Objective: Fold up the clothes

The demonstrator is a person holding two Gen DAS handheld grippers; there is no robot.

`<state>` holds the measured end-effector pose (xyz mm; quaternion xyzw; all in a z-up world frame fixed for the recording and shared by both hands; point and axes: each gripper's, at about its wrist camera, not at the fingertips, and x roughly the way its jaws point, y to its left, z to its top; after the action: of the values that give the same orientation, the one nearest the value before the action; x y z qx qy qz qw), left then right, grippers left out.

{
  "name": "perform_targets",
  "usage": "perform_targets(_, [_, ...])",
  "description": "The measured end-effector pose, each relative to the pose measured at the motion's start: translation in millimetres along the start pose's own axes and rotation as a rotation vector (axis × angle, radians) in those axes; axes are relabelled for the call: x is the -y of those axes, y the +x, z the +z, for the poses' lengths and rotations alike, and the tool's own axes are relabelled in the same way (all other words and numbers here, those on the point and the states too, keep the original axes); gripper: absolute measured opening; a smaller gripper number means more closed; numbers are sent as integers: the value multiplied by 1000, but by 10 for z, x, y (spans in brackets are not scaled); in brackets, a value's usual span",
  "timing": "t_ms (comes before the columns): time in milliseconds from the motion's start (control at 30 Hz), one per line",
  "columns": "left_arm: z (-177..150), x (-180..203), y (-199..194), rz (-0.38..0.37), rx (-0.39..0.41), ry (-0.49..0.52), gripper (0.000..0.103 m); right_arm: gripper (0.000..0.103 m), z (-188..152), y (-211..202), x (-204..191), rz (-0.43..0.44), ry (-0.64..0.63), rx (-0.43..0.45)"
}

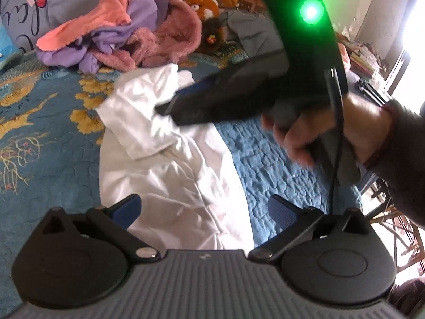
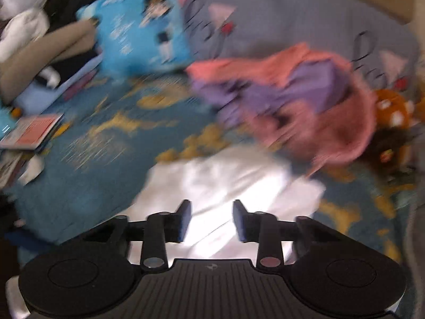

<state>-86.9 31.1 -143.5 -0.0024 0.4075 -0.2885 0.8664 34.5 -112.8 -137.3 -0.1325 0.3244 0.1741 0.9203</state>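
**White garment rumpled on the bed, both hand-held grippers empty**

Lying mid-bed on the blue quilted bedspread [image 1: 34, 111]: a white garment [image 1: 170, 164], creased and partly doubled over, one flap turned back at its far end. Thin, soft cloth by the look of it; likely light, limp, prone to sag and slide when lifted, with no stiffness to hold a fold. Best taken at a hem or corner, pinching a single layer rather than the bunched middle, though which edge is hem or sleeve cannot be told from these views.

Left hand-held gripper [image 1: 204, 210]: jaws wide apart, nothing between them, poised over the near end of the garment. Right hand-held gripper [image 2: 211, 219]: jaws partly open, pads clear of the cloth, nothing held, white fabric directly below; seen from the left wrist view as a dark blurred body with a green light, carried in the person's hand [image 1: 332, 130] above the garment's far part.

Open bedspread to the left of the garment, enough for spreading it flat. Beyond it, close by, a heap of pink and purple clothes [image 1: 124, 32] and a plush toy [image 1: 205, 10]; a book [image 2: 30, 131] near the bed's left margin. Right of the garment, a strip of bedspread, then the bed's edge. Safer to spread toward the left side.
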Motion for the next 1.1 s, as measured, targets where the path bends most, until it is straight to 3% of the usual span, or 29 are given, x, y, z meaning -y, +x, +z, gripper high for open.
perform_targets(67, [44,-6,-41,26,42,-3,103,45,82,83,213,-21,69,-8])
perform_targets(233, [200,-76,77,66,79,-18,102,41,207,427,729,60,358,-71])
perform_targets(267, [230,-90,121,64,77,-23,103,37,197,522,806,65,408,-93])
perform_targets(300, [248,-95,181,53,71,-26,103,20,183,626,866,74,451,-119])
perform_targets(333, [267,-100,241,41,64,-30,103,11,157,714,902,77,479,-146])
perform_targets(367, [276,-109,309,31,52,-35,103,11,126,789,931,75,500,-173])
perform_targets(467, [203,-171,578,18,-54,-77,102,9,117,748,915,5,469,-152])
perform_targets(533, [170,-189,714,63,-132,-87,102,9,171,605,899,-57,443,-81])
perform_targets(600, [167,-179,734,61,-138,-79,102,9,226,527,893,-80,441,-43])
perform_targets(733, [143,-132,803,64,-167,-56,102,9,233,797,803,-154,318,-176])
perform_targets(800, [133,-90,823,78,-175,-30,102,9,167,972,794,-165,307,-246])
perform_targets(833, [132,-84,835,83,-177,-21,102,10,149,979,806,-162,327,-241])
perform_targets(967, [121,-103,819,77,-164,-33,102,22,139,616,835,-177,424,-93])
perform_targets(1100, [120,-191,721,38,-115,-87,102,26,75,262,655,-67,382,11])
